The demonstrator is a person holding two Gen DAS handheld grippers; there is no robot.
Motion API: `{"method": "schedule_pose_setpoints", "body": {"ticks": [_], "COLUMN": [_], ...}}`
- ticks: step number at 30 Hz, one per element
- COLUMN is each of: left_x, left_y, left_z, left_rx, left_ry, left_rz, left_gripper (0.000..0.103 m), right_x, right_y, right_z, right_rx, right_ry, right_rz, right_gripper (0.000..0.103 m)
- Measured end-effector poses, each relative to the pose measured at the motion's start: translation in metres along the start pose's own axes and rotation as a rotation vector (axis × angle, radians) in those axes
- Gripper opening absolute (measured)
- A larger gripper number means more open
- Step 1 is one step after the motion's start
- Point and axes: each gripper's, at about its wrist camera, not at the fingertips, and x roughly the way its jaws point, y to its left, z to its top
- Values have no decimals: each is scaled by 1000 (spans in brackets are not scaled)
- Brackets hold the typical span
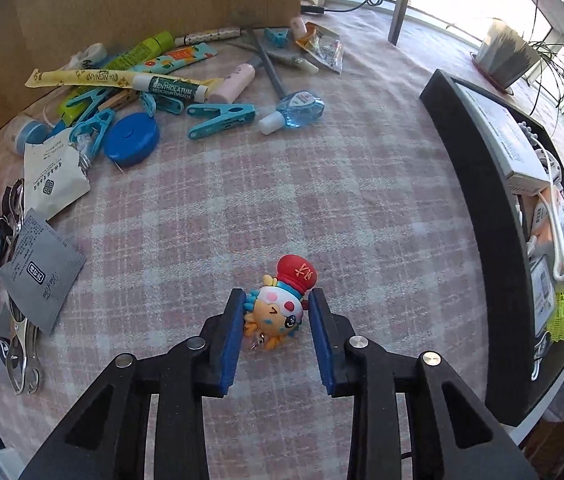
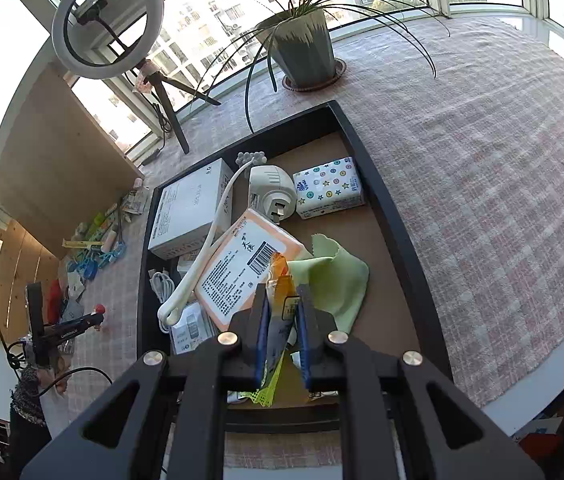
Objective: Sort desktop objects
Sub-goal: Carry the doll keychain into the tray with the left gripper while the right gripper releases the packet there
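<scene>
We keep the right gripper (image 2: 282,312) clamped on an orange sachet (image 2: 282,300) above the black tray (image 2: 397,216) for deposit, while the left gripper (image 1: 276,312), pads not visibly pressing, straddles the toy figurine (image 1: 282,304) on the near worktop (image 1: 321,184).

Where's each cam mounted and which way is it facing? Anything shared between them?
Left wrist: on the left tool, looking steeply down at the checked tablecloth; its fingers straddle a toy figure.
Right wrist: on the right tool, angled down over the black tray, pads shut on a snack packet; a sleeve shows far left.
Shared: tray, tablecloth, potted plant, toy.
</scene>
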Motion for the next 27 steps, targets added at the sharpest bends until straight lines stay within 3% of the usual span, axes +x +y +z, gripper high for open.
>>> {"method": "schedule_pose_setpoints", "body": {"ticks": [10, 15, 16, 17, 18, 19, 21, 27], "left_x": [-58, -75, -76, -75, -75, -75, -73, -64], "left_y": [-117, -175, -185, -192, -199, -203, -209, -203], "left_z": [18, 15, 15, 15, 14, 13, 11, 6], "left_rx": [141, 230, 240, 249, 252, 248, 246, 209], "left_ry": [-111, -121, -117, -109, -103, -109, -106, -89], "left_rz": [-181, -266, -271, -270, -263, -258, -259, -233], "left_gripper": [30, 32, 32, 41, 56, 58, 58, 55], "right_x": [-8, -7, -6, -5, -5, -5, -5, 2], "right_y": [-20, -24, -25, -25, -25, -25, -24, -21], "right_z": [5, 7, 8, 8, 7, 7, 7, 5], "right_rx": [-9, -14, -14, -12, -14, -19, -24, -29], "right_ry": [-2, 16, 29, 37, 41, 44, 43, 60], "right_rz": [-21, -8, -8, -13, -19, -23, -29, -21], "right_gripper": [13, 15, 15, 18, 24, 28, 39, 40]}}
